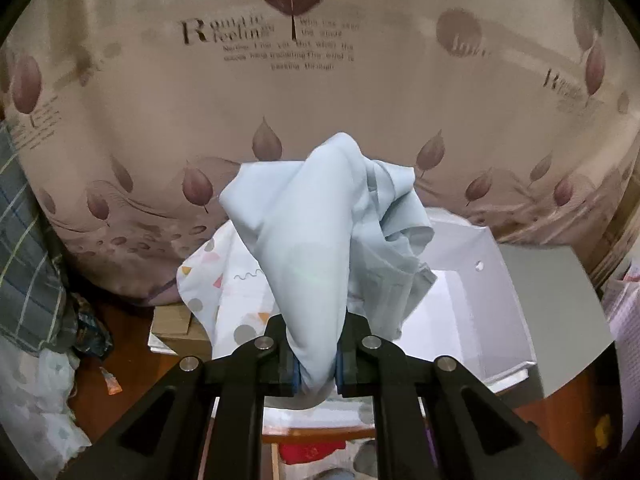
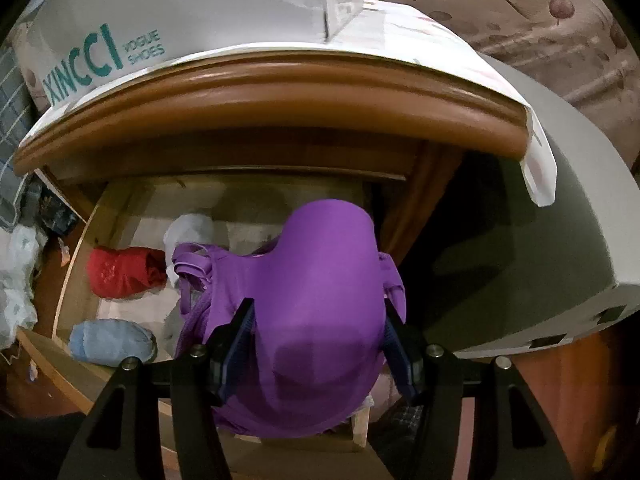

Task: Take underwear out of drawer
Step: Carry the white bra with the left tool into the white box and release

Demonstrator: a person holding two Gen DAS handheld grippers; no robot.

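Left tool [image 1: 316, 372] clenched on pale blue underwear [image 1: 320, 232], lifted above the white box [image 1: 496, 300] on the desk. Right tool [image 2: 320, 344] grips a purple bra [image 2: 320, 280] over the open drawer [image 2: 80, 248]. Red bundle [image 2: 124, 272] and blue bundle [image 2: 110, 342] lie left of it, nearer the right hand.

pale blue cloth [image 1: 320, 248] hides most of the white box [image 1: 480, 300] behind it, curtain [image 1: 160, 120] small print too blurry to read

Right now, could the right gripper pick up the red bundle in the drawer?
Probably not yet. The right gripper has its fingers closed on a purple bra, so it is full. The red bundle lies uncovered in the open drawer, otherwise reachable.
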